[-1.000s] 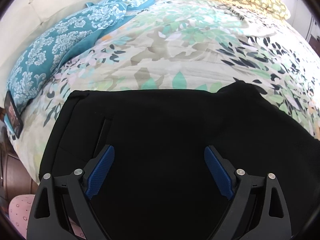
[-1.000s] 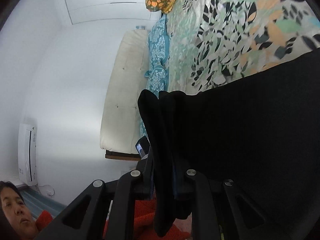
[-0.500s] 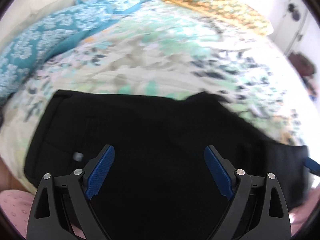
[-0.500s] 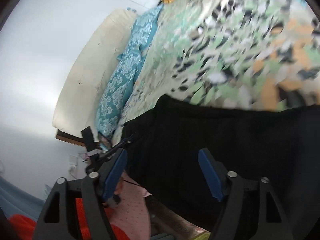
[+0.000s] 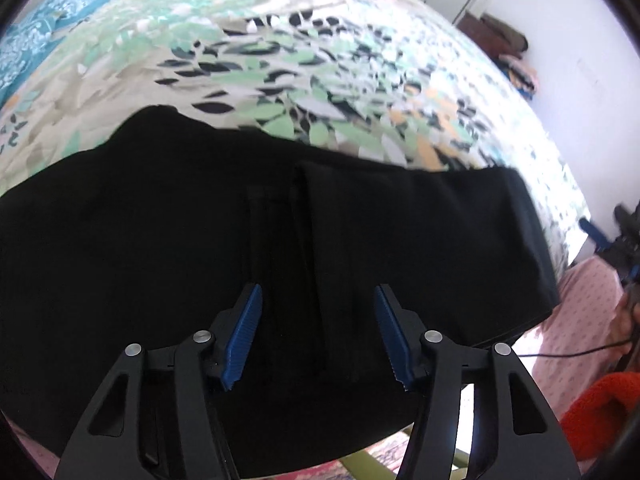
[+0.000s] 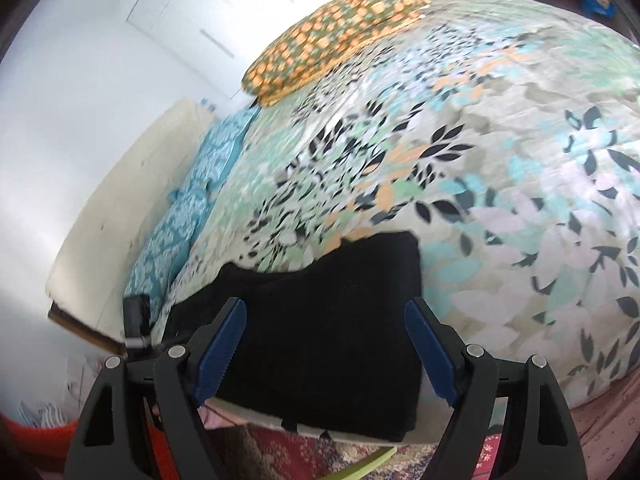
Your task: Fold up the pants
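Bedspread [image 5: 360, 80] with the leaf print fills most of the room's middle, and it spreads far ahead of both grippers. Black pants [image 5: 160, 260] lie on it along the near edge of the bed, directly under and in front of the tools, already laid in layers. One layer ends in a straight edge [image 5: 304, 208] that runs away from the left gripper [image 5: 316, 332], just ahead of its gap. Beyond the pants, far from the tools, a blue patterned pillow [image 6: 180, 232] and an orange patterned pillow [image 6: 320, 48] rest near the head of the bed.

Left gripper points steeply down at the cloth. Its jaws have just been closing and now stand about half apart; the cloth is seen between them, but the blue pads [image 5: 242, 340] press on nothing. Right gripper [image 6: 326, 354] has just been opening, its jaws are wide and empty, and the short end of the pants [image 6: 360, 280] lies ahead of it.

I judge that the next fold is being prepared. To do it well, each gripper should take all layers at a corner, not only the top one. Both should lift together and carry the end across evenly. If one side leads, the stack will probably skew, because this cloth looks soft and slides easily.
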A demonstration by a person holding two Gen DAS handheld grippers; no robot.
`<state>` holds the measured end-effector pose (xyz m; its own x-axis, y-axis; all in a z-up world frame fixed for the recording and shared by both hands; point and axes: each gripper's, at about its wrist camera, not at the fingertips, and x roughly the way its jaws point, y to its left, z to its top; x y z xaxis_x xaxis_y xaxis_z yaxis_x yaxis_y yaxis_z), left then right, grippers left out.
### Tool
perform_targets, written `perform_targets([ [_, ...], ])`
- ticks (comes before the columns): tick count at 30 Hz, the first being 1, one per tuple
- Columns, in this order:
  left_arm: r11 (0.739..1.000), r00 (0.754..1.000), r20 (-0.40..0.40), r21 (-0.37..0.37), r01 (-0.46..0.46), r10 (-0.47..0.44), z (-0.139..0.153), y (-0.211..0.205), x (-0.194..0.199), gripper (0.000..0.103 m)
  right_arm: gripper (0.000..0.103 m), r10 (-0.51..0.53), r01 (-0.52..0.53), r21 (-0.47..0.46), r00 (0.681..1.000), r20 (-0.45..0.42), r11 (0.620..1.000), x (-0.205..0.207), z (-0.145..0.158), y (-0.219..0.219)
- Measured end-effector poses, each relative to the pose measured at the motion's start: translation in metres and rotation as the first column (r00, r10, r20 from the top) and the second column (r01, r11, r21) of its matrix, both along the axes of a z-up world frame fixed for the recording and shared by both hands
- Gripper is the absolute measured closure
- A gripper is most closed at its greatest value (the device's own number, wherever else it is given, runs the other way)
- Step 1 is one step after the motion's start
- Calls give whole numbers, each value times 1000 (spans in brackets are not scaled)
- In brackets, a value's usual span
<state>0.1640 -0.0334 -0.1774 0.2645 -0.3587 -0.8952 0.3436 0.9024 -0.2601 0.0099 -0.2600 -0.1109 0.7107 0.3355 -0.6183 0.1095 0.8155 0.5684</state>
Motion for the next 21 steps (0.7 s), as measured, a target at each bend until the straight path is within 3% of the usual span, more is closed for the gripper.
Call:
perform_targets([
  [2, 999, 1000, 20, 25, 21, -22, 0, -5, -6, 48, 22, 10, -10, -18, 1000, 8, 1000, 4, 1, 2],
  [4, 999, 999, 22, 18, 29, -29, 1, -6, -8, 88, 22, 38, -38, -27, 999, 5, 999, 9, 0, 6],
  [5, 1000, 1000, 4, 0, 21, -21, 0, -3, -7, 94, 22, 51, -51, -27, 999, 2, 998, 14, -2, 11],
  [11, 1000, 999, 32, -13, -19, 20, 13, 18, -13, 97, 22, 124, -124, -94, 992, 2, 988, 22, -2, 36],
  [15, 999, 998, 28, 3, -48, 48, 15, 33, -13, 97, 22, 265, -268, -227, 963, -47, 936, 27, -7, 75],
  [17, 998, 999, 16, 21, -51, 51, 9, 32, -12, 96, 22, 344, -361, -221, 932, -111, 906, 34, -21, 93],
  [20, 998, 999, 9, 48, -38, 38, 5, 29, -12, 96, 21, 377, -449, -161, 861, -341, 879, 49, -74, 107],
  [21, 998, 999, 8, 58, -31, 31, 3, 27, -12, 95, 21, 374, -448, -160, 860, -347, 880, 50, -78, 106],
])
